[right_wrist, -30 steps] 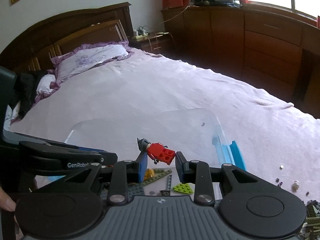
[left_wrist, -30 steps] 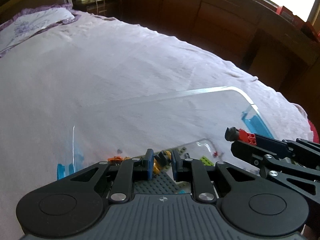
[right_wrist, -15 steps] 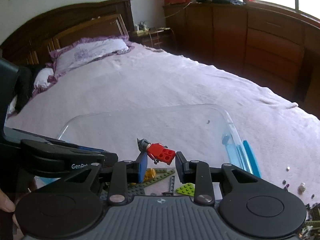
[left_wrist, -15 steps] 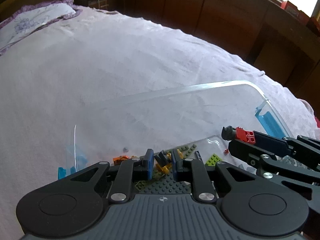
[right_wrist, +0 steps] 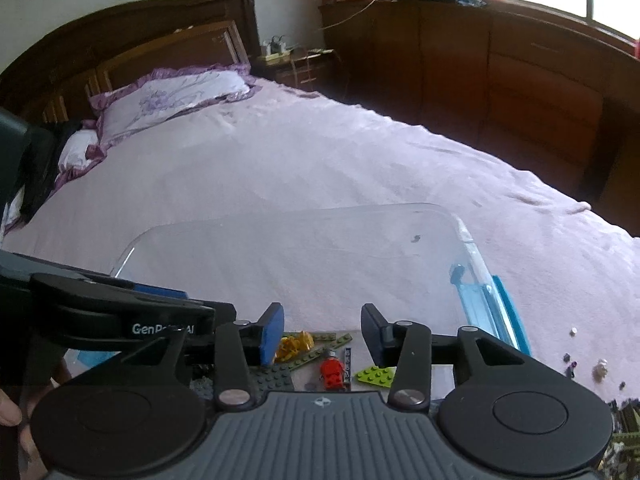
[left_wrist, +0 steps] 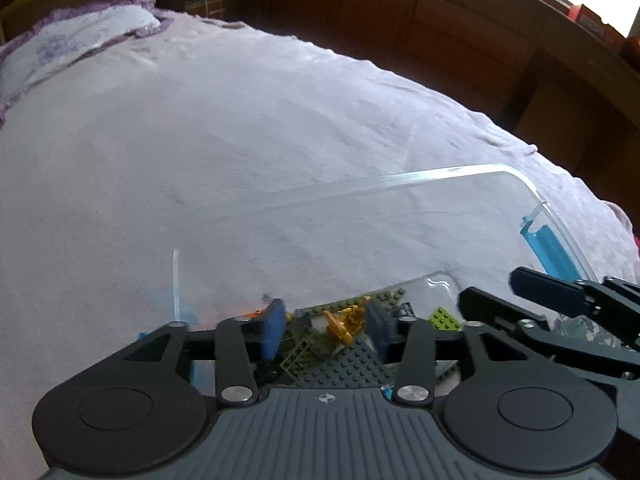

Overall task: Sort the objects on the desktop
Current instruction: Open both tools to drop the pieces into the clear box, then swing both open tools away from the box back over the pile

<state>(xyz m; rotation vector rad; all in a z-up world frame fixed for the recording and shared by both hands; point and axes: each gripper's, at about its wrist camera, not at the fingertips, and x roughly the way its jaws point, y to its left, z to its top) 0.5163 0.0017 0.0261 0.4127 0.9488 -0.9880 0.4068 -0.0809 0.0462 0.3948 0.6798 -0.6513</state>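
Observation:
A clear plastic bin (left_wrist: pixel 440 176) with blue latches lies on the bed and holds loose toy bricks. My right gripper (right_wrist: pixel 322 330) is open above it. A red minifigure (right_wrist: pixel 333 370) lies in the bin just below the right gripper, beside a lime green plate (right_wrist: pixel 376 374), yellow pieces (right_wrist: pixel 296 344) and a dark grey baseplate (right_wrist: pixel 276 378). My left gripper (left_wrist: pixel 326 330) is open and empty over the same bin, above the yellow pieces (left_wrist: pixel 344 320) and grey baseplate (left_wrist: pixel 344 368). The right gripper also shows in the left wrist view (left_wrist: pixel 500 292).
The bin sits on a pink bedspread (left_wrist: pixel 200 140). Small loose pieces (right_wrist: pixel 584 364) lie on the bed to the bin's right. A pillow (right_wrist: pixel 168 96) and wooden headboard stand at the far left, wooden cabinets (right_wrist: pixel 520 80) at the back.
My right gripper opened and let go of the red minifigure, which dropped into the bin. My left gripper opened wider. Both moved slightly over the bin.

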